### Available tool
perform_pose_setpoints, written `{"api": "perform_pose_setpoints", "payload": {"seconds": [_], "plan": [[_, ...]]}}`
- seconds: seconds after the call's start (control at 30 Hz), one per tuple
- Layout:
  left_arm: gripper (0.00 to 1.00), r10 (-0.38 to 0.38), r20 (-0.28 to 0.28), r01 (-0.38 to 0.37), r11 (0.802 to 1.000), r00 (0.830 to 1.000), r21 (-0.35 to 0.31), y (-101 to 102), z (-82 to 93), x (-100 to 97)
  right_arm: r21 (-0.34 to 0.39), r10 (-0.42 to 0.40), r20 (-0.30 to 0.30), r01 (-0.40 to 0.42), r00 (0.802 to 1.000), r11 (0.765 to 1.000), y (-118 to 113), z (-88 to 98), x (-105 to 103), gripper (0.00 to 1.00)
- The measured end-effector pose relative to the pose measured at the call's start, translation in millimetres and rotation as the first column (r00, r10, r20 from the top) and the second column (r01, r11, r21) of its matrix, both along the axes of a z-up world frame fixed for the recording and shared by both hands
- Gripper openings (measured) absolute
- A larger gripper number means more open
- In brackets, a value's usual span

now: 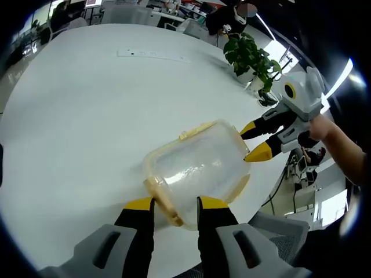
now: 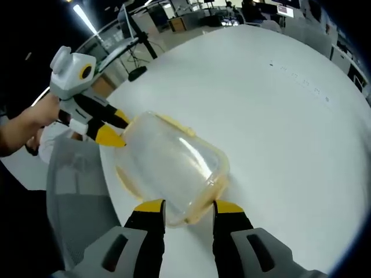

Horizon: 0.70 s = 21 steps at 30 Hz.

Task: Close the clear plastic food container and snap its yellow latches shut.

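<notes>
White and broad, the surface (image 1: 87, 116) carries the clear plastic food container (image 1: 197, 165) close to its near edge, with a potted plant (image 1: 252, 58) farther along the rim. The container's lid is down on the body, its long axis running between my two hands, so each end faces one gripper.

My left gripper (image 1: 175, 207) has its fingers parted, straddling the yellow latch (image 1: 162, 200) at the near end; whether they touch it I cannot tell. My right gripper (image 2: 186, 209) is likewise spread, its fingers either side of the opposite end, nothing held.

In the right gripper view, the left fingers (image 2: 109, 136) meet the far end. Both hands seem equally near, so I judge the coming move is a press inward along that axis.
</notes>
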<state>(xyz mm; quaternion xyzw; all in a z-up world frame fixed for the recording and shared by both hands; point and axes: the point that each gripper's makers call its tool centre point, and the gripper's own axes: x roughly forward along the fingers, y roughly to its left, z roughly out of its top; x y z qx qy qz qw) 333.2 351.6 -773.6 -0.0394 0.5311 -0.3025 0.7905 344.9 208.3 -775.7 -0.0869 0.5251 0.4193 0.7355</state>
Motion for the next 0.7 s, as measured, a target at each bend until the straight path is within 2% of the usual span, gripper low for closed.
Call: {"api": "perform_pose_setpoints", "payload": {"seconds": [0.57,0.63,0.67,0.7], "plan": [[0.25,0.039,0.001,-0.039,0.999,0.999,0.014,-2.1,-1.7,0.1,-0.017,-0.018,-0.016,0.018,1.000,1.000,1.0,-0.9,-0.1,0.27],[0.25,0.053,-0.015,-0.053,0.999,0.998,0.012,-2.7,-2.6,0.1,-0.020,-0.025,-0.028,0.024,0.999,1.000,0.7,-1.2,-0.9,0.26],[0.25,0.049,-0.008,-0.048,0.998,0.999,0.033,0.8,-3.4,1.8,-0.046,-0.042,-0.111,0.037,0.993,0.998,-5.3,-2.1,-17.2,0.26],[0.25,0.050,-0.014,-0.050,0.999,0.999,0.020,-2.0,-2.2,0.4,-0.016,-0.026,-0.041,0.026,0.999,1.000,-3.2,-5.5,-11.9,0.26]]}}
